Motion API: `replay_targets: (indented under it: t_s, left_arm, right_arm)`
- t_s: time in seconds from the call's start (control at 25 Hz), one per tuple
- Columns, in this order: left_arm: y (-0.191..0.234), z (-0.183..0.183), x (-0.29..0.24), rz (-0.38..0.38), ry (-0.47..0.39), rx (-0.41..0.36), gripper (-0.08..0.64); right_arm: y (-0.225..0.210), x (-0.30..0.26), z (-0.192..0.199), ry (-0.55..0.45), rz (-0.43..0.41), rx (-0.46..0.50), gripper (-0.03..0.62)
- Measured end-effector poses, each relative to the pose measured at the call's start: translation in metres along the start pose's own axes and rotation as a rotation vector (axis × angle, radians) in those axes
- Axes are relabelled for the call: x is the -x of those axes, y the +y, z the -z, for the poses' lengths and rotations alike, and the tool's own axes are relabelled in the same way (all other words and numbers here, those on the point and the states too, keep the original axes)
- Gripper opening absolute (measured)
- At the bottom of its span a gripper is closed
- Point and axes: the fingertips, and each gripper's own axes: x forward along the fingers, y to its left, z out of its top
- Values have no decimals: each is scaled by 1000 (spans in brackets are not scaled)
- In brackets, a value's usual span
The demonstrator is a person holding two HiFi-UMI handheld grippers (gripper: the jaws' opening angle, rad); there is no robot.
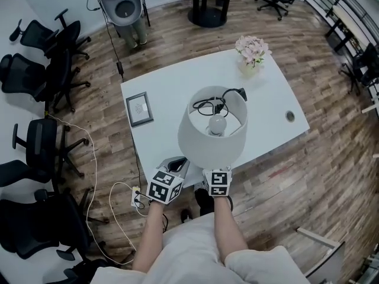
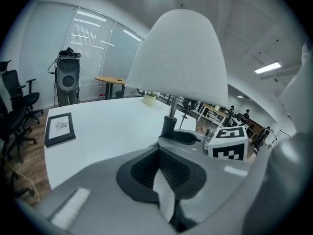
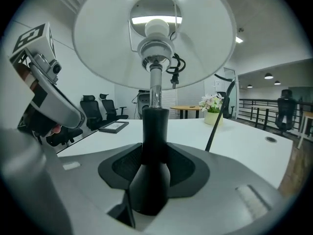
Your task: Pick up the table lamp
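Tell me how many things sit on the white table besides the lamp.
2. A framed picture lies near the left edge of the table in the head view; a pot of flowers stands at its far right corner. The lampshade may hide more beneath it.

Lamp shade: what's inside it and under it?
Through the shade's open top: a bulb and coil of black cord. From below: the socket, with the right hand-held gripper shut on the table lamp at its black neck. In the head view the shade covers that grip.
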Motion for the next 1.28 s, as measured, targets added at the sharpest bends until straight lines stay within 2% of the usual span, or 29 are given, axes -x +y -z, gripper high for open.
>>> replay_targets:
  t_s: [0.32,0.68,0.84,1.0,1.12,1.28]
  left_arm:
    - [-8,7,9,-11,-9,-30,0]
    - [-9,11,20,-23,-9,-33,0]
    - [-9,10,23,-35,-4,-35,0]
    - [2,6,29,-53,-6,-29,0]
    - [8,5,33,-70,-1,-36,0]
    - [14,0,42,-89,-11,-43,0]
  right_arm:
    - [-2,9,19,29,27,-7,175]
    - [0,8,13,27,29,-21,180]
    - [-2,3,10,33,30,-30,206]
    - [-1,-8,-7,12,20,-9,202]
    - [-1,-15,-13,9,20,4,156]
    - [-2,-17,-15,24,3,-3,153]
